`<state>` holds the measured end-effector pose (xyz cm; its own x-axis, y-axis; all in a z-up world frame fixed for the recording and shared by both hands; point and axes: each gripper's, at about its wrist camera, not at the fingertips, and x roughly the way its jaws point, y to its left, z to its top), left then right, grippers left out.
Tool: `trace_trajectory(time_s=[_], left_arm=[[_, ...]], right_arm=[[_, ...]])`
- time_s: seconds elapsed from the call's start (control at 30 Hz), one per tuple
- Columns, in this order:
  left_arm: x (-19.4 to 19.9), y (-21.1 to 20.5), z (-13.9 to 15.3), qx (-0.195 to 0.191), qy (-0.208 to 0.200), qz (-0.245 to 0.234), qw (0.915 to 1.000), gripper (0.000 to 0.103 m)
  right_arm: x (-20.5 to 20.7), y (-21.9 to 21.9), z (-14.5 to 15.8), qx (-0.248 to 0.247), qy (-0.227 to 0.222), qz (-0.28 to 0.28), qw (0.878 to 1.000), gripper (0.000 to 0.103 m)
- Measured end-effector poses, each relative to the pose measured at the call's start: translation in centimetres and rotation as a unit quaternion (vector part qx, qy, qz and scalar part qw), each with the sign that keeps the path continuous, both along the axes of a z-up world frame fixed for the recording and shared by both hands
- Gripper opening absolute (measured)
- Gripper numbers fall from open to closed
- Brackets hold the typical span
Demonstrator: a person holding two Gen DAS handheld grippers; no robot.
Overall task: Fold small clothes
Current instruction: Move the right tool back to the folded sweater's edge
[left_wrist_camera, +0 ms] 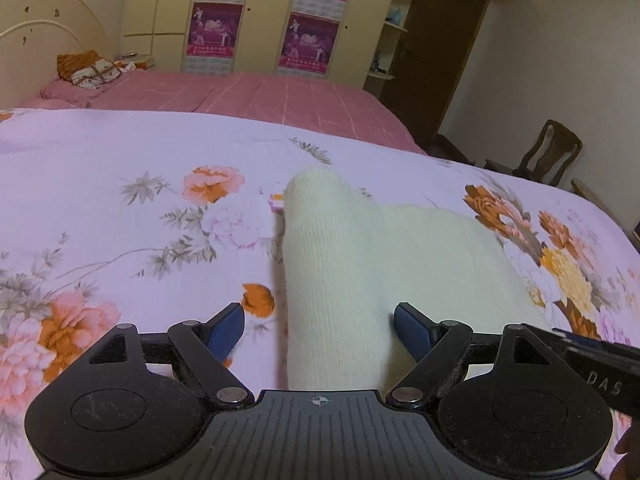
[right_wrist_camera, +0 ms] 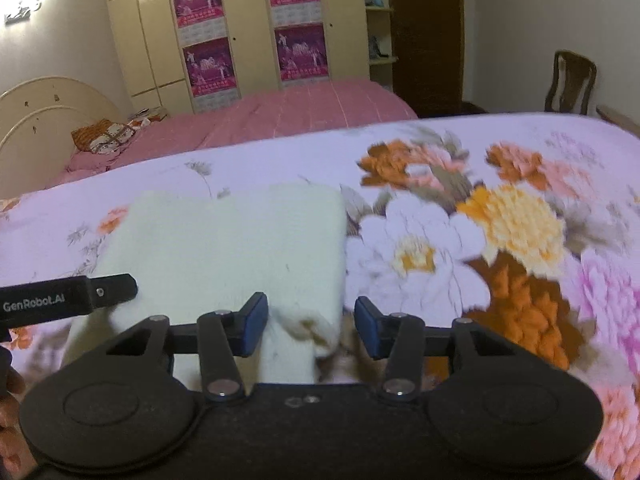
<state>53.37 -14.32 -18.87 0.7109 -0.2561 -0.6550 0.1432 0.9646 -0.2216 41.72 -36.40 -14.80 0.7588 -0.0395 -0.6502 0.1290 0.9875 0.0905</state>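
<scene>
A cream knitted garment [left_wrist_camera: 420, 248] lies on the floral sheet [left_wrist_camera: 120, 160]. One narrow part of it runs as a raised strip toward the camera and passes between my left gripper's [left_wrist_camera: 320, 328] blue pads. That gripper is open wide: the right pad touches the strip's edge and the left pad stands apart from it. In the right wrist view the garment [right_wrist_camera: 224, 240] lies flat, with its near right corner bunched between the fingers of my right gripper [right_wrist_camera: 312, 326]. Those jaws are open, with a gap at the right pad. Each view also catches the other gripper's side at its edge.
The floral sheet [right_wrist_camera: 480, 240] covers the work surface. Behind it stand a pink bed [left_wrist_camera: 248, 96] with a patterned pillow [left_wrist_camera: 90, 70], a cream headboard [left_wrist_camera: 36, 28], a wardrobe with purple posters [left_wrist_camera: 308, 40], a dark door and a wooden chair [left_wrist_camera: 548, 152].
</scene>
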Motion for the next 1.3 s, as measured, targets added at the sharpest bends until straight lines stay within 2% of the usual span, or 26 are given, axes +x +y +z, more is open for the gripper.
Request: trace_trajectory(time_s=[0.23, 0.37, 0.47, 0.6, 0.67, 0.8, 0.87, 1.0, 1.1, 1.23, 1.3], left_arm=[[-3.3, 0.5, 0.5, 0.006, 0.016, -0.021, 0.9996, 0.082], [-6.3, 1.3, -1.2, 0.006, 0.04, -0.03, 0.9987, 0.082], [-8.8, 1.6, -1.6, 0.017, 0.025, -0.039, 0.9988, 0.081], [-11.0, 2.0, -1.4, 0.019, 0.029, -0.053, 0.998, 0.081], [-11.6, 2.3, -1.3, 0.022, 0.03, -0.061, 0.9974, 0.081], [-11.5, 2.9, -0.9, 0.015, 0.043, -0.058, 0.9973, 0.082], [-11.5, 3.2, -0.3, 0.006, 0.046, -0.053, 0.9975, 0.082], [-10.8, 2.9, 0.7, 0.002, 0.039, -0.042, 0.9984, 0.082], [-9.5, 2.4, 1.4, 0.006, 0.033, -0.038, 0.9987, 0.082], [-7.2, 1.6, 2.2, 0.004, 0.03, -0.022, 0.9993, 0.082], [-6.2, 1.2, 2.2, 0.0, 0.031, -0.016, 0.9994, 0.082]], right_arm=[[-3.2, 0.9, 2.1, -0.007, -0.012, -0.001, 1.0, 0.046], [-5.8, 1.5, 1.5, -0.006, 0.004, -0.006, 1.0, 0.044], [-7.7, 2.0, 0.7, -0.006, 0.02, -0.008, 1.0, 0.041], [-9.4, 2.7, -1.1, -0.036, 0.05, -0.011, 0.998, 0.039], [-10.4, 2.3, -1.2, -0.025, 0.05, -0.027, 0.998, 0.039], [-11.0, 2.5, -0.9, -0.037, 0.066, -0.03, 0.997, 0.039], [-11.1, 2.3, -0.4, -0.026, 0.07, -0.037, 0.997, 0.039], [-11.6, 1.9, 1.2, 0.0, 0.05, -0.03, 0.998, 0.044], [-10.5, 1.3, 1.9, 0.011, 0.045, -0.016, 0.999, 0.047], [-8.4, -0.1, 2.8, 0.042, 0.035, -0.015, 0.998, 0.058], [-7.3, -0.6, 3.0, 0.047, 0.035, -0.008, 0.998, 0.059]])
